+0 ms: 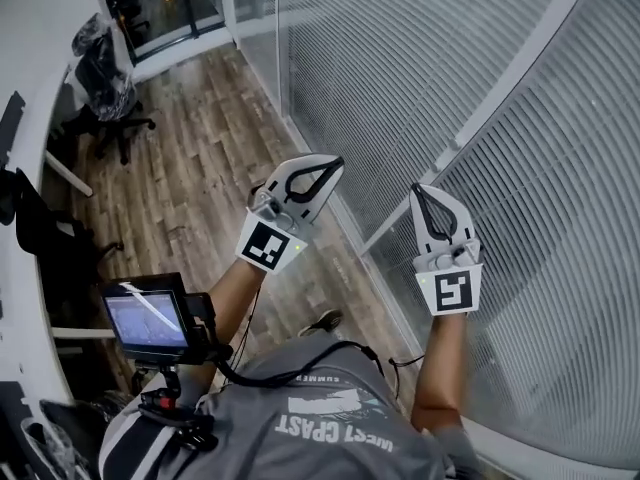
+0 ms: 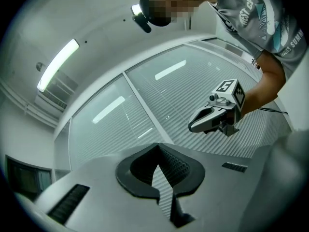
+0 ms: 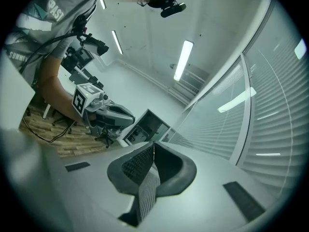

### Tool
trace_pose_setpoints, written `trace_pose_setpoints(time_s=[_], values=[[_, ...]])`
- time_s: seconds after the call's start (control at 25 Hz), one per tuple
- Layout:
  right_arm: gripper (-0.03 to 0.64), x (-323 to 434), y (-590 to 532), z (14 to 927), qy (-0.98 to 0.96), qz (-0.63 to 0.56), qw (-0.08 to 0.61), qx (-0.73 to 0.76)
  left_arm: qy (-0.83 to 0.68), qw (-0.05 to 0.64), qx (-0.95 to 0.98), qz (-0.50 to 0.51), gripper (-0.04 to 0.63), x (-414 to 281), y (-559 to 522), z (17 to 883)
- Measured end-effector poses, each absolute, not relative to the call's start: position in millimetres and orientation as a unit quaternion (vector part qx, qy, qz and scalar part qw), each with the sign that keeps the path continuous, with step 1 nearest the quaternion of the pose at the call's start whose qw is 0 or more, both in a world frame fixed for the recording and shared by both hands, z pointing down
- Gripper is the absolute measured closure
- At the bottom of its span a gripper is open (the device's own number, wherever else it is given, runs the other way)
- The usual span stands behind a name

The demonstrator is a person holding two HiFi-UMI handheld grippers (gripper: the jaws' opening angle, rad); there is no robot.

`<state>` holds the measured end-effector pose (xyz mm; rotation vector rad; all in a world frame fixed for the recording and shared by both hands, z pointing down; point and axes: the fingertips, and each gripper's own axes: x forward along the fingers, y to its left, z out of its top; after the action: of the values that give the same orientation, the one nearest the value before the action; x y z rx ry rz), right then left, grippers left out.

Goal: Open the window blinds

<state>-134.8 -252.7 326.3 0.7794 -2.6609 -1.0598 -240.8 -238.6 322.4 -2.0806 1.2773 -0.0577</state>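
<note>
Holding two grippers raised side by side, a person stands on a wood floor [image 1: 190, 138] beside a glazed wall hung with blinds [image 1: 540, 168]. The left gripper [image 1: 335, 166] and the right gripper [image 1: 420, 193] are apart from each other, each with its jaws closed tip to tip on nothing. The blinds cover the panes with their slats shut, nearest the right gripper.

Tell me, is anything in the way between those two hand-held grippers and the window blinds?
Nothing visible stands between them. The left hand-held gripper and right hand-held gripper, both shut and empty, hang in open air beside the window blinds. Lamp reflections hint that glass may cover the slats; that is unsure.
</note>
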Motion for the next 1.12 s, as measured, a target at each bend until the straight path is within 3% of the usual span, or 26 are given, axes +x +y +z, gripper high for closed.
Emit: trace_pose_setpoints(time_s=[0.6,0.88,1.12], values=[[0.612,-58,-414,341,-0.873,-0.337,0.088,0.343,0.393,0.337,-0.856,-0.012,0.592,-133,-426,363],[0.612,-24,-382,340,-0.849,-0.324,0.126,0.397,0.358,0.306,-0.880,-0.051,0.591,-83,-438,400],[0.612,-8,-390,348,-0.843,-0.312,0.144,0.415,0.353,0.315,-0.877,-0.077,0.492,-47,-471,430]])
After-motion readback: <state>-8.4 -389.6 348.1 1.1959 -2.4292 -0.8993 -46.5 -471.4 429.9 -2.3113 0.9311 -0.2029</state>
